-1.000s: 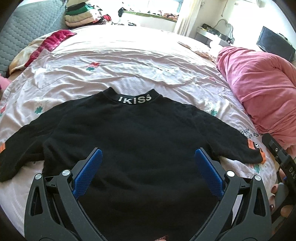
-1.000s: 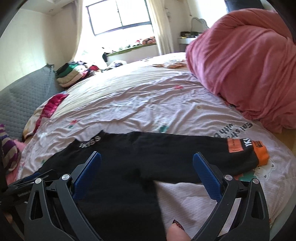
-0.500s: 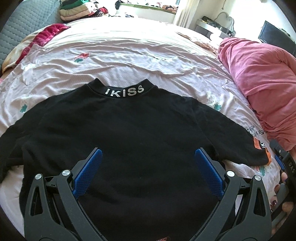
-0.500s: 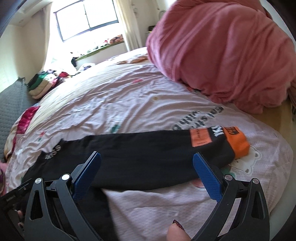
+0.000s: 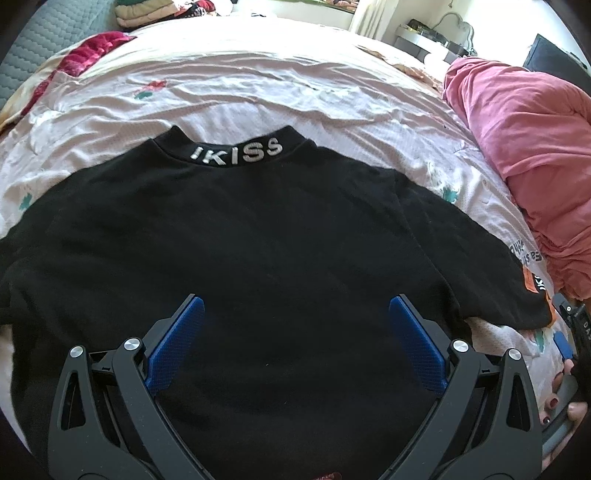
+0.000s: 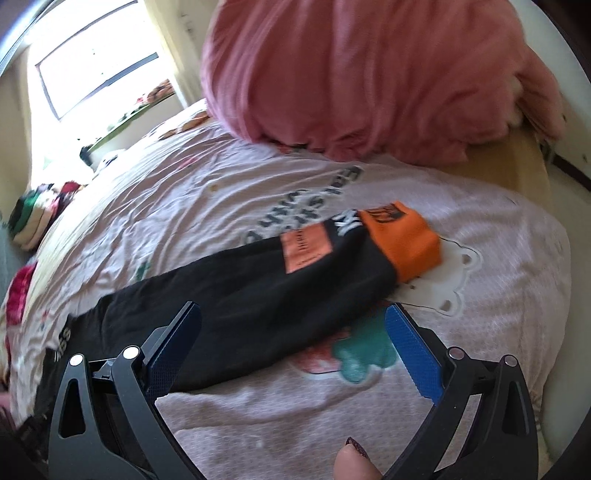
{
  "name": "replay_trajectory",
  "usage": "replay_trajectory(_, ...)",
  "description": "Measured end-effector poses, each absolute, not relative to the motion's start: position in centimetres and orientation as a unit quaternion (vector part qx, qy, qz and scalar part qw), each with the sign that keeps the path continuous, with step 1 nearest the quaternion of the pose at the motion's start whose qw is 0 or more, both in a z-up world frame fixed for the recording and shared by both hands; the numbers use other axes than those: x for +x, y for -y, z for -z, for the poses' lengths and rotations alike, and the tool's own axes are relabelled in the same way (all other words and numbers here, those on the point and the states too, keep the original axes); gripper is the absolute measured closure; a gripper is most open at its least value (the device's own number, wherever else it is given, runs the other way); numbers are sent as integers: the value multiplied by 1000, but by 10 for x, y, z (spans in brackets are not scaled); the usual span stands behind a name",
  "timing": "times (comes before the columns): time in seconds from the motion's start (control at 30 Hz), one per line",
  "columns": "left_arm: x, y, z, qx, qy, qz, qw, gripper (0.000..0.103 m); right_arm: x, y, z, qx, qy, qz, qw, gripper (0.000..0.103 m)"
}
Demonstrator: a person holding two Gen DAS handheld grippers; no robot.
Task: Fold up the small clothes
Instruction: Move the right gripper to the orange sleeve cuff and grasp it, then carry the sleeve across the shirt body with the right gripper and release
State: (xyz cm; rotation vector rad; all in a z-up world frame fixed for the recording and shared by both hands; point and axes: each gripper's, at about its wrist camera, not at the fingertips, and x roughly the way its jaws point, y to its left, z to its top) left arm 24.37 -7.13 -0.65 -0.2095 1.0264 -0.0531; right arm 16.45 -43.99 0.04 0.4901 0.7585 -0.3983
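Observation:
A small black sweatshirt [image 5: 258, 240] with "IKISS" on its collar [image 5: 236, 153] lies flat on the bed, sleeves spread. My left gripper [image 5: 295, 332] is open and empty, hovering over the shirt's lower body. Its right sleeve [image 6: 258, 299] has an orange patch and an orange cuff [image 6: 406, 236]. My right gripper [image 6: 295, 339] is open and empty, just above the sleeve and short of the cuff. It shows at the right edge of the left wrist view [image 5: 569, 332], beside the sleeve end.
The pink patterned bedsheet [image 5: 258, 88] is wrinkled. A big pink bundled duvet [image 6: 369, 74] lies on the bed's right side, near the cuff. Stacked folded clothes [image 5: 144, 11] and a grey quilted headboard [image 5: 22, 48] are at the far left.
My left gripper has moved forward and lower over the shirt. My right gripper has swung right along the sleeve toward the orange cuff. Both stay open.

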Motion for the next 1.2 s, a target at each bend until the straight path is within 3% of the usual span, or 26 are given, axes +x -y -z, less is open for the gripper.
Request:
replay_trajectory(0.4,258,85,11,-101,-514,44,850,9,203,485,32,256,-440,203,836,4)
replay_trajectory(0.6,257,85,-2,-95,-500,49,860,9,223,493,31,282,-440,230,821,7)
replay_trajectory(0.67,257,86,-4,-95,-498,52,860,9,226,493,27,290,-428,233,824,31)
replay_trajectory(0.7,257,87,-6,-92,-498,51,861,9,228,494,27,296,-426,234,822,33)
replay_trajectory(0.73,257,86,-7,-90,-497,49,862,9,231,496,28,305,-427,232,819,41)
replay_trajectory(0.77,257,85,-8,-90,-497,46,862,9,233,499,29,308,-427,239,816,59)
replay_trajectory(0.83,259,80,-11,-96,-494,42,863,9,236,504,28,311,-422,245,816,79)
replay_trajectory(0.9,260,75,-13,-103,-489,36,866,9,236,503,22,326,-406,223,824,84)
replay_trajectory(1.2,266,56,-22,-137,-484,20,864,9,238,432,-46,237,-325,73,913,85)
